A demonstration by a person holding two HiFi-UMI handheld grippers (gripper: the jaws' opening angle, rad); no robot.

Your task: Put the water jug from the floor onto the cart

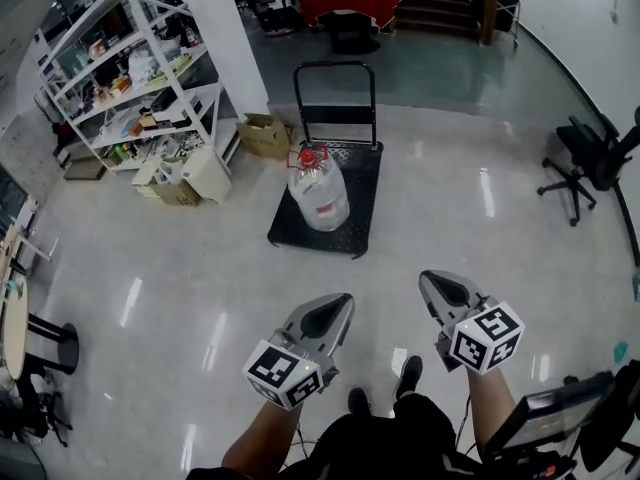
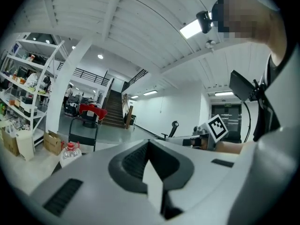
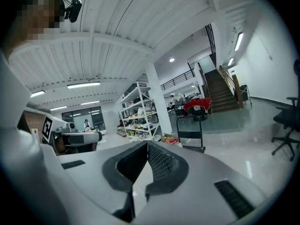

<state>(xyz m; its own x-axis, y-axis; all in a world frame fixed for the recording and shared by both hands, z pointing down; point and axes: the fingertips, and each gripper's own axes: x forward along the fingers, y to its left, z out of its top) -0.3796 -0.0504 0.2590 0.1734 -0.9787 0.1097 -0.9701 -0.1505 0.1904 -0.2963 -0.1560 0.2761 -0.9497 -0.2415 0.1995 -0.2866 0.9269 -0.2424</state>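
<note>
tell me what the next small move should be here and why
Probably just stop here, with no new grab: the water jug already stands upright on the cart, off the floor, and the left claw and right claw are both shut, empty and well short of it.

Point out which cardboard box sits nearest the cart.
The brown box just left of the cart, by the pillar; the others sit beside the shelving.

R gripper (image 3: pixel 146 145), fingers (image 3: pixel 161 162) shut (empty), cart (image 3: pixel 189 135) ahead nr shelves (image 3: pixel 136 111)
</note>
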